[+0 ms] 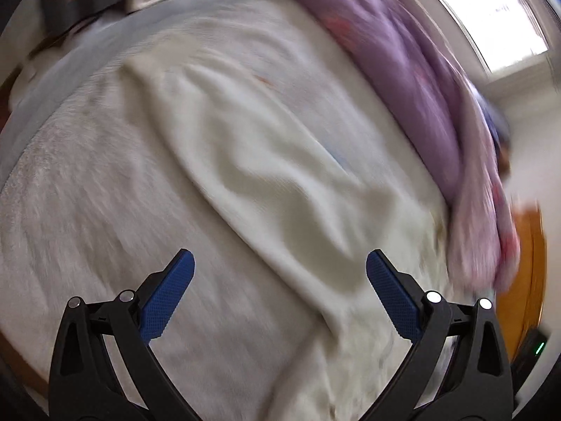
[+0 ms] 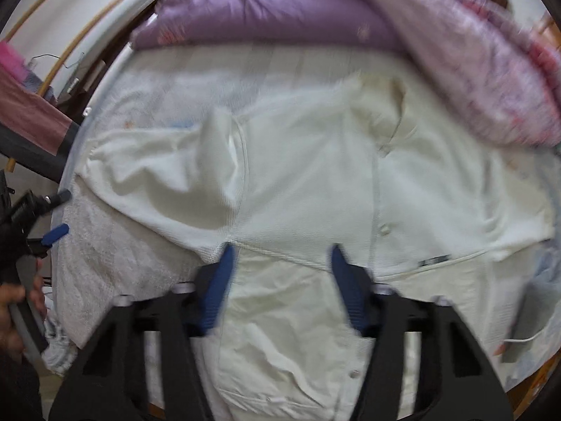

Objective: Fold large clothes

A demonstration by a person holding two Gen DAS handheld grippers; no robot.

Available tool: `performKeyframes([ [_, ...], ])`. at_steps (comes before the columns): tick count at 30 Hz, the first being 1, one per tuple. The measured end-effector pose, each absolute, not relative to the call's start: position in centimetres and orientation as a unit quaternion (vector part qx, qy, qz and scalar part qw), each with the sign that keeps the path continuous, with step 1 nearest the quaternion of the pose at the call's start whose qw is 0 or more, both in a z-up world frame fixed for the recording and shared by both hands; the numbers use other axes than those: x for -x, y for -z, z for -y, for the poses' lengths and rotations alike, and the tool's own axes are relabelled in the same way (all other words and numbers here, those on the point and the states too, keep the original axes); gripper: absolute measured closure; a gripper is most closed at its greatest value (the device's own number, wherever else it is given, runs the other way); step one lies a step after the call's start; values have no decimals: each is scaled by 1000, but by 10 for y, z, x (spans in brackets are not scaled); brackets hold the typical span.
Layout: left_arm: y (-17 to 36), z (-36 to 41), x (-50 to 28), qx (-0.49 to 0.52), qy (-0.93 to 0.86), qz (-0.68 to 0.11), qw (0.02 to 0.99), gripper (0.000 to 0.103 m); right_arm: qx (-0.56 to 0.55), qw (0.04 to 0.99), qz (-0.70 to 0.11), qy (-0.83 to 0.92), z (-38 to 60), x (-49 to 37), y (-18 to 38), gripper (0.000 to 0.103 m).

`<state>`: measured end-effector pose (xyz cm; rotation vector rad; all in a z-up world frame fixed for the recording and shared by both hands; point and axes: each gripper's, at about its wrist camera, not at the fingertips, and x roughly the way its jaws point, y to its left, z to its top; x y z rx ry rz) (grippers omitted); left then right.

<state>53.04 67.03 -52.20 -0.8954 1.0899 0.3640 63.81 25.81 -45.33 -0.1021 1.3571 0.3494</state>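
The cream, buttoned knit garment (image 2: pixel 308 189) is lying spread flat on the bed, below the purple quilt (image 2: pixel 266 10), ready for folding. The right gripper (image 2: pixel 282 258) is hovering over its seam, jaws partly spread and apparently pinching nothing. The left gripper (image 1: pixel 280 263) is gaping wide over a sleeve.

Left wrist view: steeply down, close over the bed (image 1: pixel 70 210); right wrist view: likewise down, close over the cream garment (image 2: pixel 298 182); shared: garment, purple quilt (image 1: pixel 403 70).
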Motion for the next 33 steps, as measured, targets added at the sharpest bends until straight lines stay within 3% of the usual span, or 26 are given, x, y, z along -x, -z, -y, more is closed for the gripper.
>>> performKeyframes([
  [3, 553, -723, -539, 419, -224, -491, 730, 5, 23, 742, -649, -165, -261, -652, 487, 74],
  [8, 587, -788, -554, 438, -279, -464, 717, 7, 10, 725, -664, -186, -265, -656, 524, 74],
  [11, 601, -806, -567, 454, -274, -458, 713, 20, -9, 712, -673, -198, -263, -657, 542, 80],
  [17, 622, -820, -586, 456, -301, -479, 688, 23, -27, 709, -668, -224, -267, -668, 562, 83],
  [18, 624, -822, -587, 457, -306, -485, 680, 26, -32, 708, -668, -227, -267, -670, 564, 83],
  [20, 626, -828, -589, 454, -312, -501, 667, 46, -42, 708, -668, -226, -267, -676, 569, 84],
  [21, 624, -830, -586, 455, -309, -495, 673, 54, -47, 706, -669, -228, -268, -679, 572, 85],
  [22, 622, -831, -585, 456, -295, -487, 684, 83, -53, 706, -668, -230, -269, -681, 574, 85],
  [23, 618, -832, -582, 457, -283, -481, 693, 88, -61, 704, -668, -232, -271, -682, 575, 86],
  [27, 568, -815, -567, 415, -276, -443, 745, 90, -76, 695, -672, -242, -287, -690, 584, 101],
  [33, 467, -762, -538, 328, -254, -388, 823, 90, -68, 648, -719, -243, -322, -692, 629, 103],
])
